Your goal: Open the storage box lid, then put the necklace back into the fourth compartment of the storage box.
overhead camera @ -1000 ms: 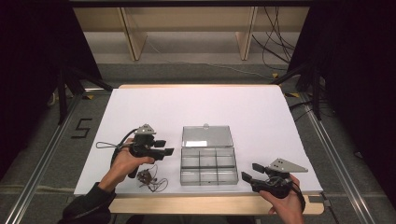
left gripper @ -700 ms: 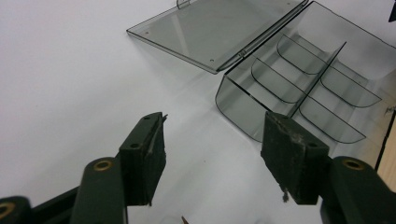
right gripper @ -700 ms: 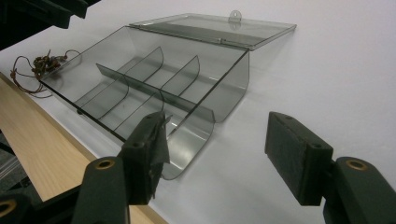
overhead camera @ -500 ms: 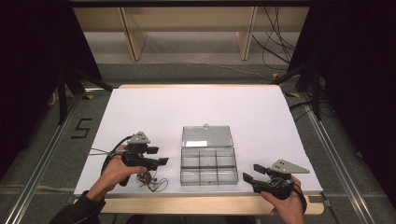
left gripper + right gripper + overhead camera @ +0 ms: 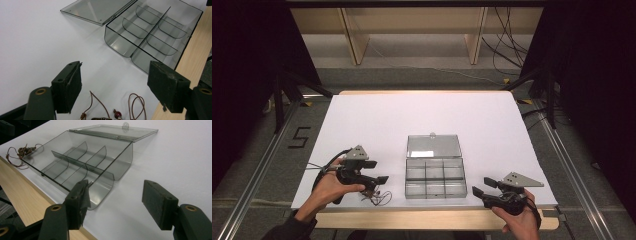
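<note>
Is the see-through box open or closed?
Open. The clear box has its lid lying flat behind it, and its compartments look empty.

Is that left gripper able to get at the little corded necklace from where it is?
Probably yes. The left gripper hangs with its jaws open right over the necklace, and nothing lies between them; the box sits off to one side.

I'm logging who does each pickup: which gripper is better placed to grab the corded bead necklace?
Left. The left gripper hangs open right above the necklace; the right gripper sits across the open box.
</note>
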Demonstrator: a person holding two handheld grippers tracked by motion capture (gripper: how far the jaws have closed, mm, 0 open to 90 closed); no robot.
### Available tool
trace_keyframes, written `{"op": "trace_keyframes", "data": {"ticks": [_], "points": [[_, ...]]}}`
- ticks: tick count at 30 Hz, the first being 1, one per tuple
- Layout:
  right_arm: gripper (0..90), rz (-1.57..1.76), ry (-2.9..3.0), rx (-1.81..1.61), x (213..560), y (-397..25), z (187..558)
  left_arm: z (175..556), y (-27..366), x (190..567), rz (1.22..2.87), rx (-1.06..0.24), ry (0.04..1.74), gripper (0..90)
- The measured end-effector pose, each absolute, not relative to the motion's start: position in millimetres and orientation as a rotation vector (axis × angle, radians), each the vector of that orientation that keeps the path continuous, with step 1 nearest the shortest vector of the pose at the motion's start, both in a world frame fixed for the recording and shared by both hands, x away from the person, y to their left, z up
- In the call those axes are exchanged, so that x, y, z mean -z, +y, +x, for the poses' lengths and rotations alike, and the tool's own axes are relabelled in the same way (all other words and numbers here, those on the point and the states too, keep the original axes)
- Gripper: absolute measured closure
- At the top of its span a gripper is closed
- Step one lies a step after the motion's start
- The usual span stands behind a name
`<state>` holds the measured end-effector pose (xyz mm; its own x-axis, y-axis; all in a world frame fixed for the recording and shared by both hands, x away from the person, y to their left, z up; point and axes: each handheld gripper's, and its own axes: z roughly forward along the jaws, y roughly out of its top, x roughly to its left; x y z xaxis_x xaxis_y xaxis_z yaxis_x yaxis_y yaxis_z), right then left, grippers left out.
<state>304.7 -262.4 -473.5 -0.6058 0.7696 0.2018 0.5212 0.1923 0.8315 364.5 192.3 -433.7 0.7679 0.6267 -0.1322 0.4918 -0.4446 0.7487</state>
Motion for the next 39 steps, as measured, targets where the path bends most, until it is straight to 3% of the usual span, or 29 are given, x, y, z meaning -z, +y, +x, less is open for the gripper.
{"op": "trace_keyframes", "data": {"ticks": [10, 39], "points": [[39.4, 1.293, 2.212, -1.398, 473.6, -261.1, 302.3, 359.0, 204.9, 428.0, 2.160, -0.219, 0.785, 24.6], [39.3, 1.251, 2.228, -1.363, 474.2, -257.2, 303.0, 340.0, 222.8, 462.6, 2.227, -0.195, 0.801, 24.3]]}}
